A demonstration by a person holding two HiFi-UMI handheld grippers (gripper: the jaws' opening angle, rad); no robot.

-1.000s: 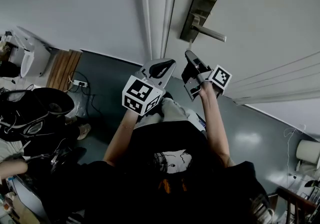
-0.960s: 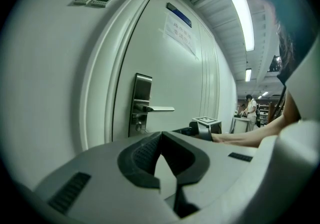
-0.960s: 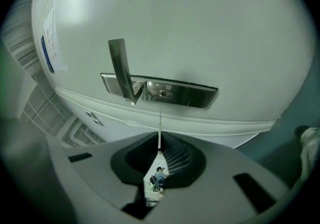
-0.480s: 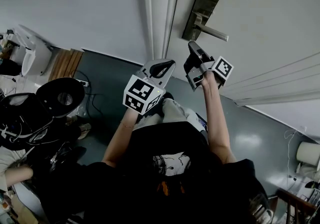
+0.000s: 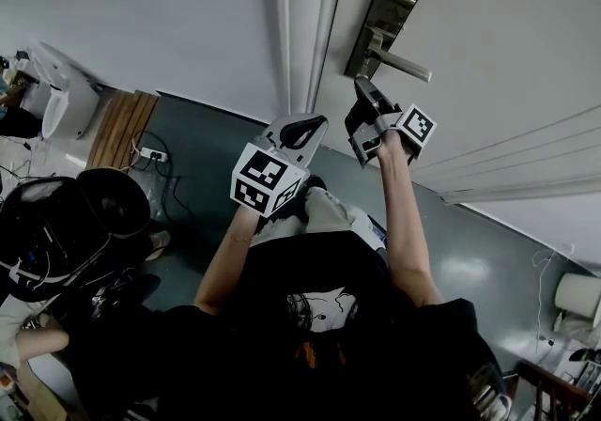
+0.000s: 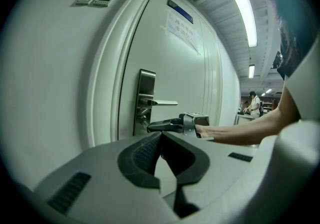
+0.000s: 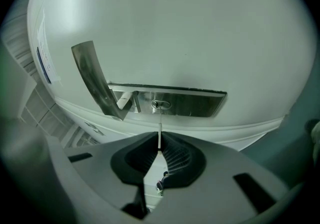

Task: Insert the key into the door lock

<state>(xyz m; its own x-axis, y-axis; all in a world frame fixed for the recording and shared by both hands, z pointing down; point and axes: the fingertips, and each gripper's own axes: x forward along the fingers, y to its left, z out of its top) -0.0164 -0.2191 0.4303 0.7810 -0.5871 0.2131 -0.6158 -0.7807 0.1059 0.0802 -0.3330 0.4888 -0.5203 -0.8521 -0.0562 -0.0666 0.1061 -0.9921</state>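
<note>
1. Head view: the right gripper (image 5: 361, 86) is up at the white door (image 5: 488, 24), just under the lever handle (image 5: 399, 62). Grey floor (image 5: 202, 151) lies below both grippers, with cables (image 5: 155, 161) off beyond the left gripper (image 5: 305, 128).
2. Right gripper view: the jaws are pinched on the key (image 7: 159, 129). Its blade runs straight ahead, and its tip is at the keyhole (image 7: 161, 104) in the metal lock plate (image 7: 192, 104). How deep it sits cannot be told.
3. Left gripper view: the jaws are closed on nothing, held back from the door. Ceiling lights (image 6: 245, 10) run overhead.
</note>
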